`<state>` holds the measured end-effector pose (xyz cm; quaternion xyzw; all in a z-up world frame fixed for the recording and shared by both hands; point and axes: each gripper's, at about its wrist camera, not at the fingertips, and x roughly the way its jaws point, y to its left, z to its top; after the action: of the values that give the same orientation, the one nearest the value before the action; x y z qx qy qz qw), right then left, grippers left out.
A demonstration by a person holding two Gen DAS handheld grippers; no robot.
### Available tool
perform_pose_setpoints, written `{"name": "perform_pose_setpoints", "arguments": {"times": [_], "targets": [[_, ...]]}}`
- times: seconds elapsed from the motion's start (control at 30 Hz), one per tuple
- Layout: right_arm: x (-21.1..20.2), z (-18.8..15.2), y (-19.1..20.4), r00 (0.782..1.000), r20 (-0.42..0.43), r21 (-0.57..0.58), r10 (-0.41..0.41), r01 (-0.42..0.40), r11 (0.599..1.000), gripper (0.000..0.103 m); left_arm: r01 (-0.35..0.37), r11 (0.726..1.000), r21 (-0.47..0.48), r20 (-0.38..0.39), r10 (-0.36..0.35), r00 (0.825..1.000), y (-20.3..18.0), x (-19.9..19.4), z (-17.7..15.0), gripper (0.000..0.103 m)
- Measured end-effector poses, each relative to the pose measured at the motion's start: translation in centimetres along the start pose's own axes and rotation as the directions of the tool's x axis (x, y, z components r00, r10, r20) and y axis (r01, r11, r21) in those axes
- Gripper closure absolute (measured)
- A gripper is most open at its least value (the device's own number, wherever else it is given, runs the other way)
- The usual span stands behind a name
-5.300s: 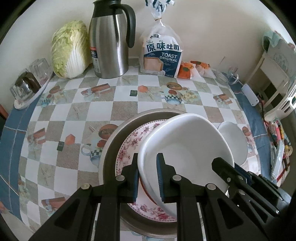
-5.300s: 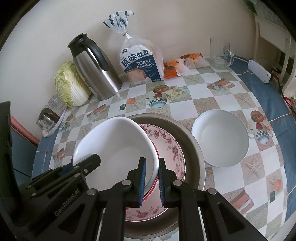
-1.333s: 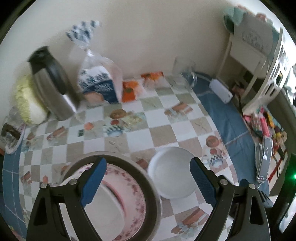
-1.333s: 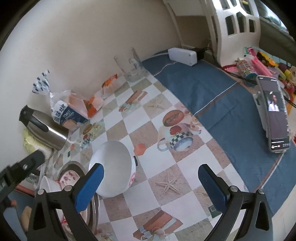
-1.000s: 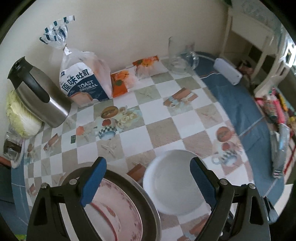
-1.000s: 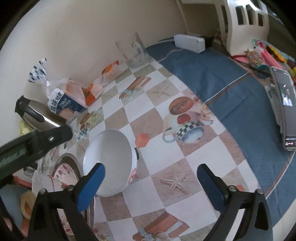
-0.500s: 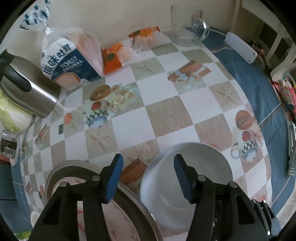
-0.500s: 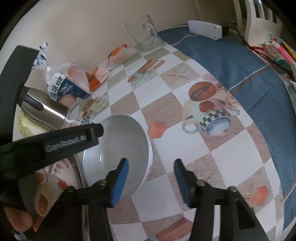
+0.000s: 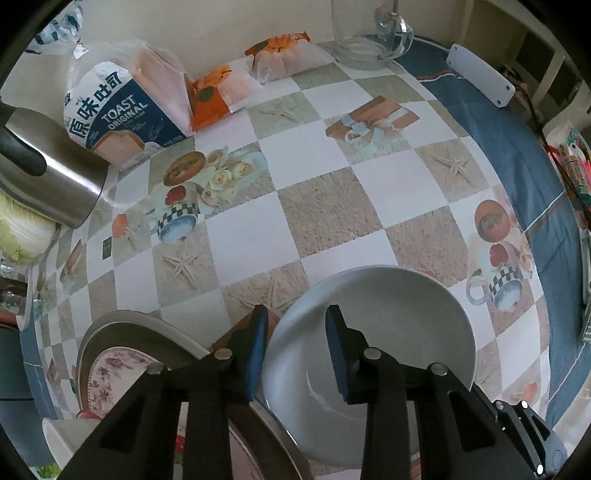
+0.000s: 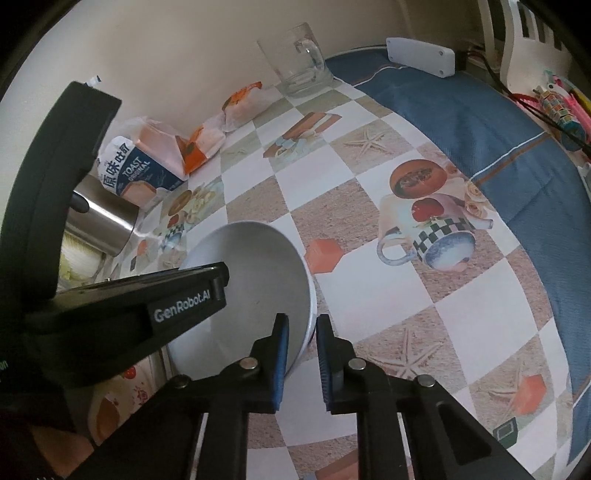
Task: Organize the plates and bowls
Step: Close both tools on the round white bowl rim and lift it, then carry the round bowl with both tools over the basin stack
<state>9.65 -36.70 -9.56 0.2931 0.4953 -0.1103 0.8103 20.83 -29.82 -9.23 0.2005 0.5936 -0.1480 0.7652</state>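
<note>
A white bowl (image 9: pixel 391 332) stands on the checked tablecloth, also in the right wrist view (image 10: pixel 255 288). My left gripper (image 9: pixel 295 347) straddles the bowl's left rim, jaws partly closed with a gap still showing. My right gripper (image 10: pixel 300 356) straddles the bowl's right rim, jaws narrow, rim between the pads. Left of the bowl a metal pan (image 9: pixel 147 328) holds a floral plate (image 9: pixel 110 373); another white bowl (image 9: pixel 62 435) shows at the bottom left edge.
At the back stand a steel thermos (image 9: pixel 48 177), a toast bag (image 9: pixel 122 107), orange snack packets (image 9: pixel 221 88) and a glass mug (image 9: pixel 369 33). A cabbage (image 9: pixel 22 232) lies far left. A white power strip (image 9: pixel 480 74) lies on the blue cloth.
Both grippers released the first white bowl into the pan stack, swung right to the second white bowl, and their wide-open jaws have closed down around its opposite rims.
</note>
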Motion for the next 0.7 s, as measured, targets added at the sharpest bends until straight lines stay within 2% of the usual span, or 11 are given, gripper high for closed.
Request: {"name": "perform_pose_setpoints", "arguments": {"times": [0.3,0.47,0.7], "targets": [[-0.7,0.5,-1.8,0.999,0.026,0.035,-0.022,0.021,0.999,0.089,0.072,0.997,-0.007,-0.01,-0.072,0.997,-0.4,-0.2,-0.3,0.082],[-1.2,0.7,-3.2,0.999,0.036,0.066,-0.041,0.039,0.997,0.089,0.108,0.994,0.003,-0.023,-0.108,0.994,-1.4,0.1,-0.5,0.082],[-1.0,0.8,-3.4,0.999,0.024,0.071,-0.042,0.04,0.997,0.089,0.122,0.993,-0.009,-0.026,-0.122,0.992,-1.9,0.3,-0.6,0.082]]}}
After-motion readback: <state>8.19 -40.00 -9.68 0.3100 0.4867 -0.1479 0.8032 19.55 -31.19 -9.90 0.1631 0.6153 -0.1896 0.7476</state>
